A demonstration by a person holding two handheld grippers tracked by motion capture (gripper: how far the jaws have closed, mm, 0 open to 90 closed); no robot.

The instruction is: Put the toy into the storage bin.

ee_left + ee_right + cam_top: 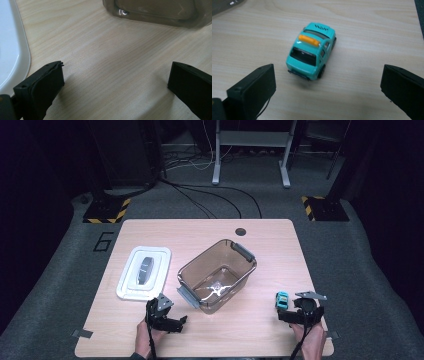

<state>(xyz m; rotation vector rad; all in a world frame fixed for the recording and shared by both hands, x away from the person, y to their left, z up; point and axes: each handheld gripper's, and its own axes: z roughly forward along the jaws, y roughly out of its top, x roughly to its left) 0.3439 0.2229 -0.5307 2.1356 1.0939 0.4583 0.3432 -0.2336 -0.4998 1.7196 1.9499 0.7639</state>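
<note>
Over on the left of the table (260, 330) lies a white lid (144, 272), flat on the wood, with a dark grip in its middle; just below it the left gripper (169, 319) rests low on the tabletop in the person's left hand (148, 340), its jaws spread wide with nothing but bare wood between them; in the left gripper view the lid's rounded edge sits just beside the left jaw, without clearly touching it. In the middle stands a clear brownish tub (217, 275), open-topped, set at an angle, a grey handle at each end. Toward the right edge a small turquoise toy car (312, 53) with an orange bar on its roof stands on its wheels on the wood, well apart from the tub; the right gripper (292, 306) sits just behind it, jaws wide apart, pads clear of the car on both sides, gripping nothing.
</note>
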